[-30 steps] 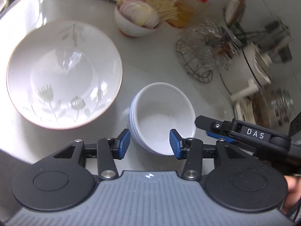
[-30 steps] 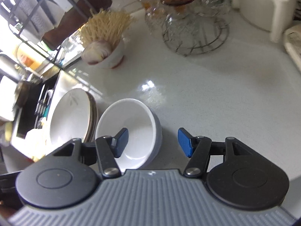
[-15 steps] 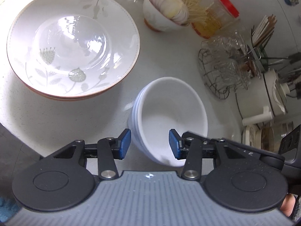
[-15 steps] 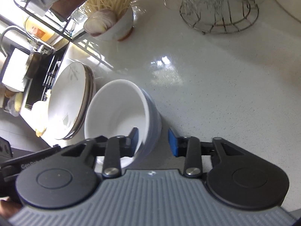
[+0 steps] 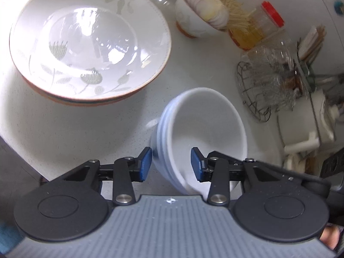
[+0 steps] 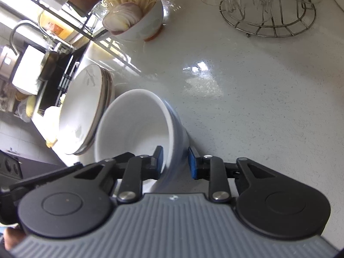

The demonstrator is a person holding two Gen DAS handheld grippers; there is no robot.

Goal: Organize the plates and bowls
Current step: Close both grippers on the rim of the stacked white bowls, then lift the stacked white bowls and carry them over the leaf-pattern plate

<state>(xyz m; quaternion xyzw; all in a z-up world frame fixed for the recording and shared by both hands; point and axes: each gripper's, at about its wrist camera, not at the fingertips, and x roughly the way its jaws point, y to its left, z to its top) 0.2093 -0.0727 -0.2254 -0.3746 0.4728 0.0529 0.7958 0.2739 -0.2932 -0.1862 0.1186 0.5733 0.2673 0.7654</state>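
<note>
A stack of plain white bowls stands on the white counter, also in the right wrist view. My left gripper straddles the stack's near-left rim, one blue pad outside and one inside, closed on the wall. My right gripper straddles the opposite rim the same way, pads pressed on the wall. A stack of large floral plates with a brown rim sits to the left; it also shows in the right wrist view.
A small bowl of sliced onion and noodles stands at the back. A red-lidded jar and a wire rack of glasses are to the right. A sink area lies beyond the counter edge.
Both grippers have closed onto the white bowl stack's rim from opposite sides. The stack has tilted and looks lifted a little. The floral plates have not moved.
</note>
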